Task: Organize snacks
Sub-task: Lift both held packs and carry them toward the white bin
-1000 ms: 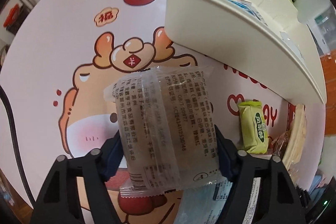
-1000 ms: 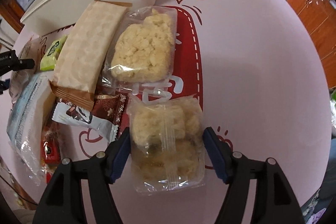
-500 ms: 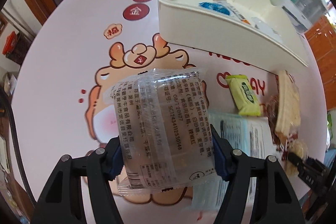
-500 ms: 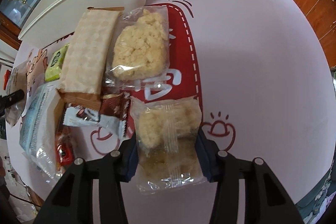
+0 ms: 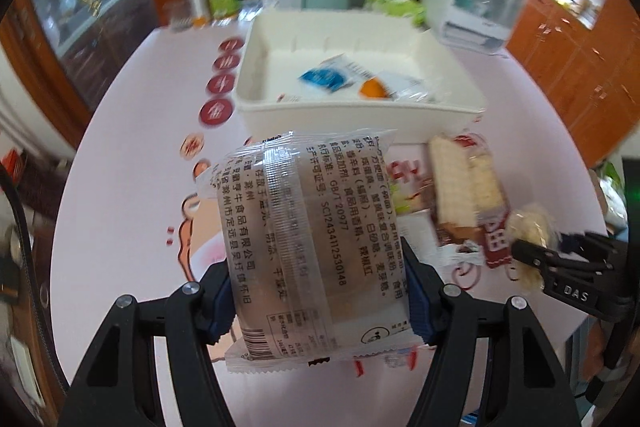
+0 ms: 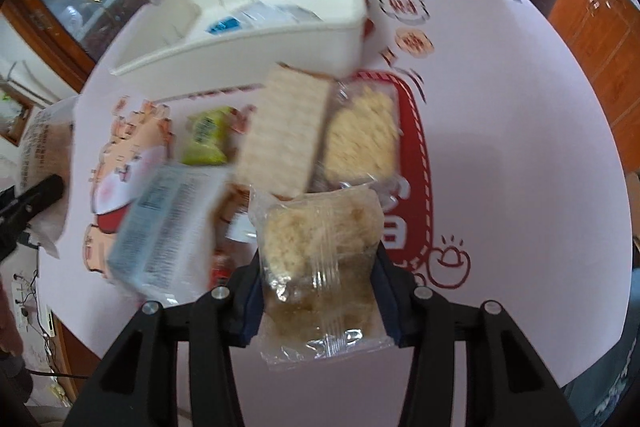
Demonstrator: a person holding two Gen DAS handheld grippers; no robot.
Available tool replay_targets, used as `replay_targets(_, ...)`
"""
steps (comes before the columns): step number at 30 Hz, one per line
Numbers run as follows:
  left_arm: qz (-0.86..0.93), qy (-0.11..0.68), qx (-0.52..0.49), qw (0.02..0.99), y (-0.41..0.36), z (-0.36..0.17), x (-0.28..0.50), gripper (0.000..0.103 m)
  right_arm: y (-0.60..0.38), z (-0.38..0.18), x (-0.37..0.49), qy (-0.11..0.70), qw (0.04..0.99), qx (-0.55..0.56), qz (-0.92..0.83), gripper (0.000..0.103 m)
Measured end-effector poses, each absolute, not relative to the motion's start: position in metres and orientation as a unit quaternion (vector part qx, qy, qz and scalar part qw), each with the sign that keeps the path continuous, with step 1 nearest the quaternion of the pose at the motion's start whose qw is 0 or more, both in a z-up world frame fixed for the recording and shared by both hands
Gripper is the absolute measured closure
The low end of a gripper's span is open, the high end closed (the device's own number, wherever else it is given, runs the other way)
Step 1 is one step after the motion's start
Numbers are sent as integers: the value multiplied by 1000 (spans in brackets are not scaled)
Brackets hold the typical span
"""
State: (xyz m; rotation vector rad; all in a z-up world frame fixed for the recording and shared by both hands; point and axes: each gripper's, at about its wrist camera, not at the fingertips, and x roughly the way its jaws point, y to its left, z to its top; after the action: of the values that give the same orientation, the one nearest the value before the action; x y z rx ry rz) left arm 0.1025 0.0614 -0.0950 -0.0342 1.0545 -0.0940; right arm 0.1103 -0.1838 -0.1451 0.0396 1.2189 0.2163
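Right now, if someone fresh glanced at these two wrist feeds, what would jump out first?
The left gripper pinches a clear printed snack packet, lifted above the pink cartoon tablecloth. The right gripper grips a clear pack of crumbly rice crisp, also off the table. Beyond both sits the white storage bin with a few packets inside, and loose snacks lie in front of it, including a long wafer pack.

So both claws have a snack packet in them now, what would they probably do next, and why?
Probably carry both forward over the white bin and drop them in. The left gripper is clamped on the printed packet, the right gripper on the crumbly snack packet, and the bin already holds a few packets.
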Motion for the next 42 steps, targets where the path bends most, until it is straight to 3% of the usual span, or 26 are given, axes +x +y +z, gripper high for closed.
replay_targets(11, -91, 422, 36, 902, 33, -26, 115, 35, -165, -52, 133, 471, 873, -11, 123, 55)
replay_targets(27, -33, 322, 112, 940, 27, 74, 218, 35, -158, 83, 219, 334, 935, -26, 114, 55)
replay_targets(34, -11, 316, 111, 942, 28, 80, 271, 34, -161, 92, 273, 333, 937, 4, 100, 55)
replay_targets(42, 0, 340, 103, 935, 27, 51, 316, 34, -155, 74, 313, 356, 929, 8, 100, 55)
